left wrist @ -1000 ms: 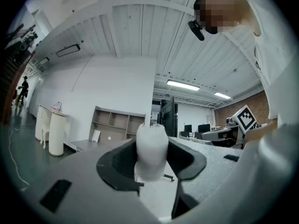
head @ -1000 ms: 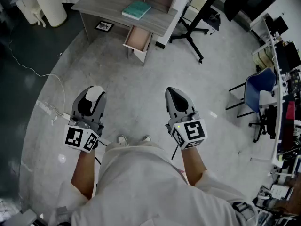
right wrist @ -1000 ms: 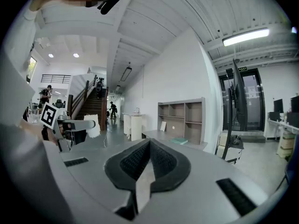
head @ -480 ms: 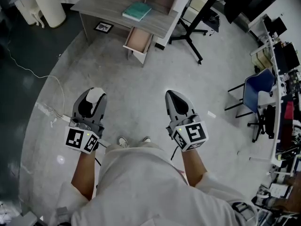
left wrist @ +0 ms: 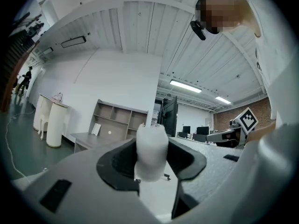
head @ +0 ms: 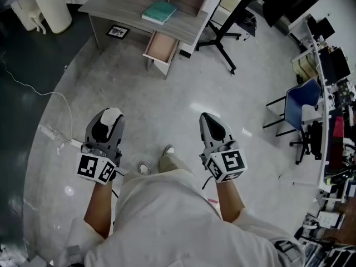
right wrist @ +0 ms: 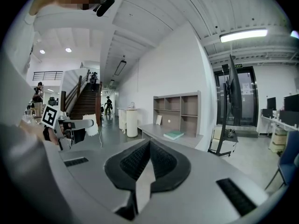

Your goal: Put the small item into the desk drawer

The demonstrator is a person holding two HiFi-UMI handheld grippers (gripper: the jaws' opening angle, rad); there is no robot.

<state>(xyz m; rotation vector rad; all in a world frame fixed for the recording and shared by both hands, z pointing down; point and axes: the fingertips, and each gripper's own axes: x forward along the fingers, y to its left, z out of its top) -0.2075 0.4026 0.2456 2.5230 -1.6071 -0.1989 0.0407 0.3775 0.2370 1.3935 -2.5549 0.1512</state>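
**Head view.** You hold the small white item (head: pixel 113 114) at the tip of your left gripper (head: pixel 110 117), in the left middle of the frame. Its long axis runs along the jaws and points toward the top of the frame. It is well apart from the bench (head: pixel 125 4) at the upper left. The bench's drawer (head: pixel 161 46) stands pulled out toward you, and its pale wooden bottom shows. A teal book (head: pixel 159 11) lies on the bench top. Your right gripper (head: pixel 207 119) sits right of centre with its jaws drawn to a point. Both of your forearms reach up from the bottom edge and hold the grippers level in front of your body, roughly parallel, over the grey floor (head: pixel 178 99).

**Left gripper view.** The jaws of the left gripper (left wrist: pixel 152 164) press on the small white item (left wrist: pixel 151 146) from both sides. It stands upright at the centre of the frame, and its rounded end pokes out past the jaw tips. The bench (left wrist: pixel 91 139) lies far behind it at the left. Your right gripper (left wrist: pixel 231 134) shows at the right edge.

**Right gripper view.** The jaws of the right gripper (right wrist: pixel 148 157) meet with nothing between them. The bench (right wrist: pixel 161 135) and the teal book (right wrist: pixel 174 135) lie ahead, just above centre. Your left gripper (right wrist: pixel 70 125) shows at the left with the small white item (right wrist: pixel 92 127) at its tip.
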